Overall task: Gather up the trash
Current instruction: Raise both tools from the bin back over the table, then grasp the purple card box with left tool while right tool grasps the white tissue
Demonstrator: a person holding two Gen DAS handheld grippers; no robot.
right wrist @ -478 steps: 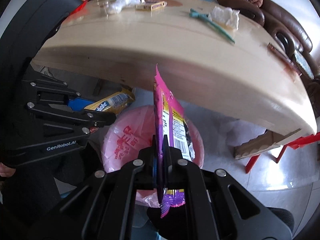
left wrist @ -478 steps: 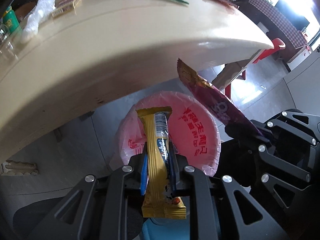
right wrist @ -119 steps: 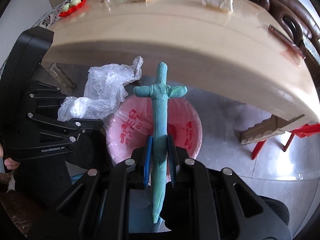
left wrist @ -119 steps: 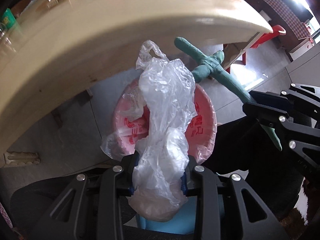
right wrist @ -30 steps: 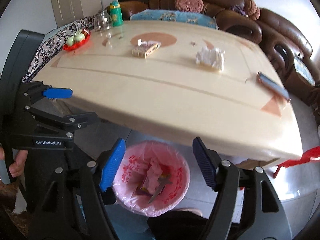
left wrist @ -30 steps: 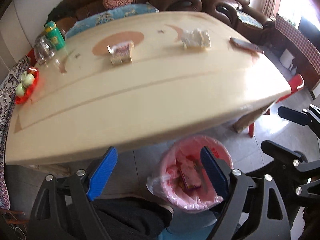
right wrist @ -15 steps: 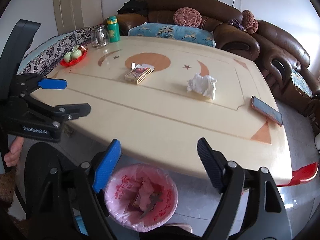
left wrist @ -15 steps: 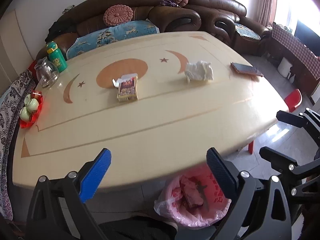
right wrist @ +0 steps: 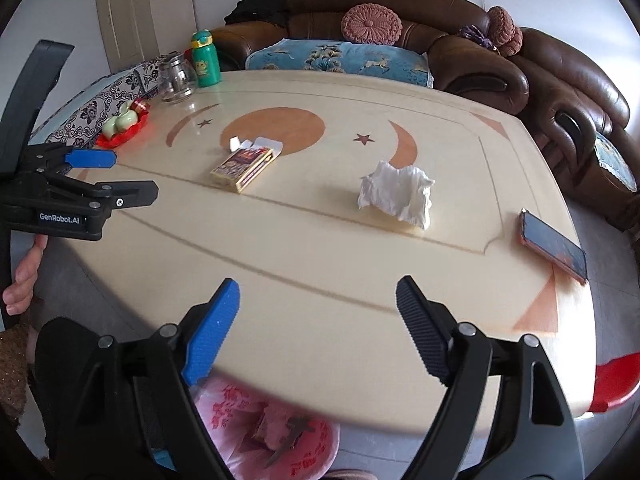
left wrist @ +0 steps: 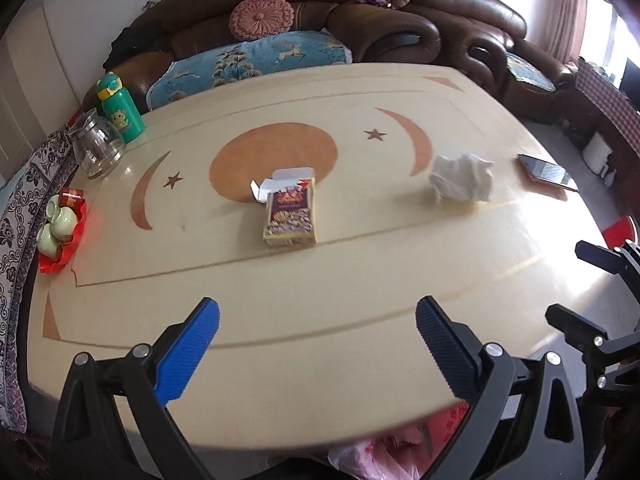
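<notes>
A crumpled white tissue (left wrist: pixel 462 178) (right wrist: pixel 396 194) and an open, flat card box (left wrist: pixel 291 212) (right wrist: pixel 245 164) lie on the pale wooden table (left wrist: pixel 320 280). Below the table's near edge sits a pink-lined bin (right wrist: pixel 272 428) (left wrist: pixel 384 456) holding wrappers and other trash. My left gripper (left wrist: pixel 316 308) hangs over the near table edge, its jaws opening with nothing between them. My right gripper (right wrist: pixel 318 284) is open and empty too, facing the tissue. Each gripper shows at the side of the other's view: the left gripper (right wrist: pixel 124 176) and the right gripper (left wrist: pixel 576 284).
A phone (right wrist: pixel 554 246) lies near the table's right edge. At the far left stand a green bottle (left wrist: pixel 118 114), a glass jug (left wrist: pixel 96 146) and a red tray of cups (left wrist: pixel 60 232). A brown sofa (right wrist: pixel 480 60) runs behind; a red stool (right wrist: pixel 612 380) stands at right.
Both grippers have moved from above the bin to over the table. The tabletop now fills both views, the bin has slid under the near edge, and both jaws stand wider.
</notes>
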